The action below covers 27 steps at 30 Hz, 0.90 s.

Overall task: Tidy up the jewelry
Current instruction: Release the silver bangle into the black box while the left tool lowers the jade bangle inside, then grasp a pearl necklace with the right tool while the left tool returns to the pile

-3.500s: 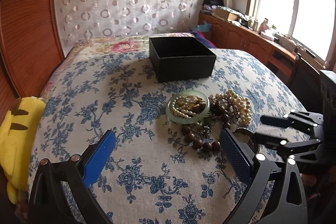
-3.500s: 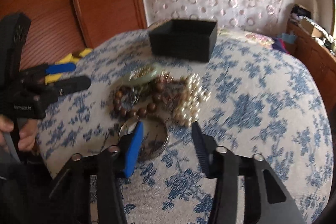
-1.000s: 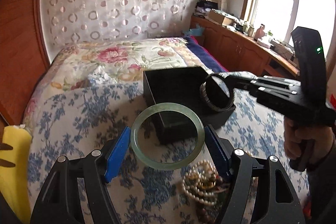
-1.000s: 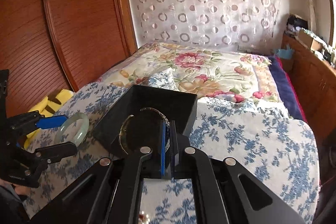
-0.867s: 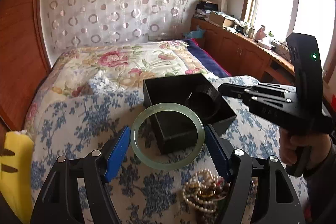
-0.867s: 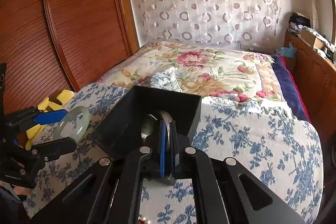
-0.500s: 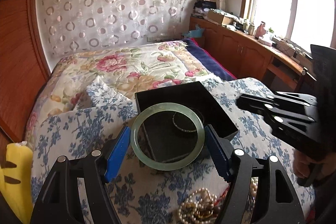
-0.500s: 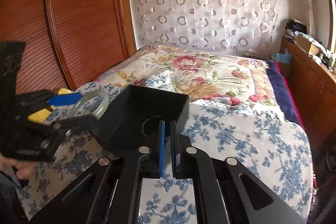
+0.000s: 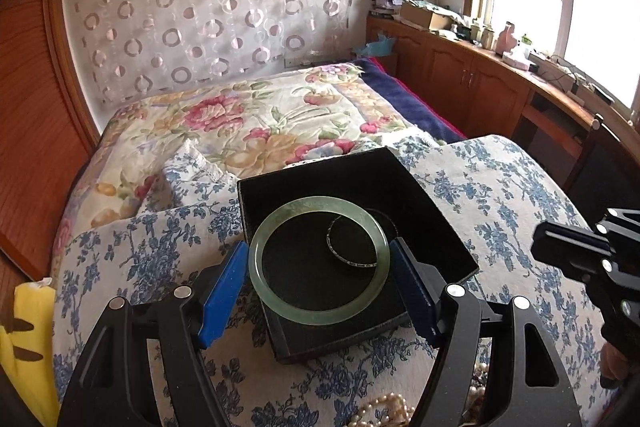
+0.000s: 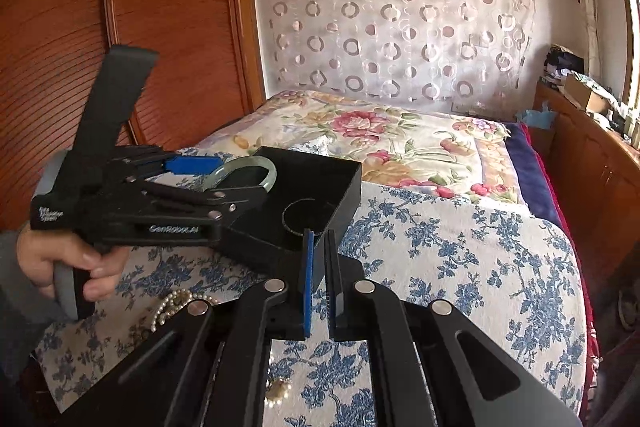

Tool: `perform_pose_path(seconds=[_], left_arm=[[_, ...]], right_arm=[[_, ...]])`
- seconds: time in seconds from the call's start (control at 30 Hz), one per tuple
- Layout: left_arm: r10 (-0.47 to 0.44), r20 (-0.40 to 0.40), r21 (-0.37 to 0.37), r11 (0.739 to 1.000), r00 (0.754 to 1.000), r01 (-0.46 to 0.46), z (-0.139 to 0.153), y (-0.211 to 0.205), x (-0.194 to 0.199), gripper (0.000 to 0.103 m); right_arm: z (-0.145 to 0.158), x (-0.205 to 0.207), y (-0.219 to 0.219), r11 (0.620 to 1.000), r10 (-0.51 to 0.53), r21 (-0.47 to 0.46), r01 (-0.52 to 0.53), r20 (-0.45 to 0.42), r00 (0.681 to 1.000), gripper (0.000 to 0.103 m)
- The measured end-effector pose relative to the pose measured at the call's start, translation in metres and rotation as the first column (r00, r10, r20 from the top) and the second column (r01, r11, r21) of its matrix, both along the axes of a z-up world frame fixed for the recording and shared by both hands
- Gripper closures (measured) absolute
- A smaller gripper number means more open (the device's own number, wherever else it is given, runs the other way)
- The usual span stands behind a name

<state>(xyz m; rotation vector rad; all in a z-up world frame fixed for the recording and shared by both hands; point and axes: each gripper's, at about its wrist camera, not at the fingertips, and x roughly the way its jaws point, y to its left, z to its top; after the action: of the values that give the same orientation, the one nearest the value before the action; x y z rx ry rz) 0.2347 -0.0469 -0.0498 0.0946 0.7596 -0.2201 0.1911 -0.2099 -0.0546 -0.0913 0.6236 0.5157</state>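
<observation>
My left gripper (image 9: 320,283) is shut on a pale green jade bangle (image 9: 276,297) and holds it flat just above the open black box (image 9: 420,195). A thin dark bangle (image 9: 356,261) lies inside the box. In the right wrist view the left gripper (image 10: 224,179) holds the jade bangle (image 10: 270,173) over the box (image 10: 340,187), and the thin bangle (image 10: 289,223) shows on the box floor. My right gripper (image 10: 319,247) is nearly closed and empty, just in front of the box's near right corner.
The box stands on a blue-flowered cloth (image 9: 500,187). Pearl strands (image 9: 384,413) lie at the near edge, also in the right wrist view (image 10: 172,303). A yellow plush toy (image 9: 28,339) lies at the left. A floral quilt (image 9: 260,123) lies behind, wooden cabinets (image 9: 480,87) at the right.
My left gripper has carried the jade bangle forward over the box. My right gripper has let the thin bangle go into the box and drawn back to the right.
</observation>
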Motion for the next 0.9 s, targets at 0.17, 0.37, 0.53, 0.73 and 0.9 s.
perform_pose_path(seconds=[0.17, 0.37, 0.53, 0.73, 0.9], left_arm=[[-0.005, -0.001, 0.010, 1.000, 1.000, 0.005, 0.000, -0.005, -0.002, 0.034], [-0.020, 0.009, 0.003, 1.000, 1.000, 0.020, 0.004, -0.003, -0.017, 0.034], [-0.032, 0.016, -0.020, 0.999, 0.999, 0.032, 0.009, 0.001, -0.044, 0.034], [-0.034, 0.022, -0.031, 0.999, 0.999, 0.035, 0.004, 0.013, -0.082, 0.033], [-0.014, 0.003, -0.045, 0.999, 1.000, 0.014, -0.008, 0.026, -0.107, 0.033]], right_arm=[[-0.003, -0.009, -0.004, 1.000, 0.006, -0.003, -0.006, -0.003, 1.000, 0.097], [-0.005, -0.027, -0.004, 0.999, 0.035, -0.002, -0.035, -0.009, 0.999, 0.097], [-0.014, -0.044, -0.001, 0.998, 0.068, -0.007, -0.068, -0.036, 0.997, 0.096], [-0.030, -0.062, 0.006, 0.995, 0.101, -0.011, -0.102, -0.078, 0.992, 0.072], [-0.040, -0.065, 0.010, 0.993, 0.110, -0.026, -0.114, -0.118, 0.987, 0.072]])
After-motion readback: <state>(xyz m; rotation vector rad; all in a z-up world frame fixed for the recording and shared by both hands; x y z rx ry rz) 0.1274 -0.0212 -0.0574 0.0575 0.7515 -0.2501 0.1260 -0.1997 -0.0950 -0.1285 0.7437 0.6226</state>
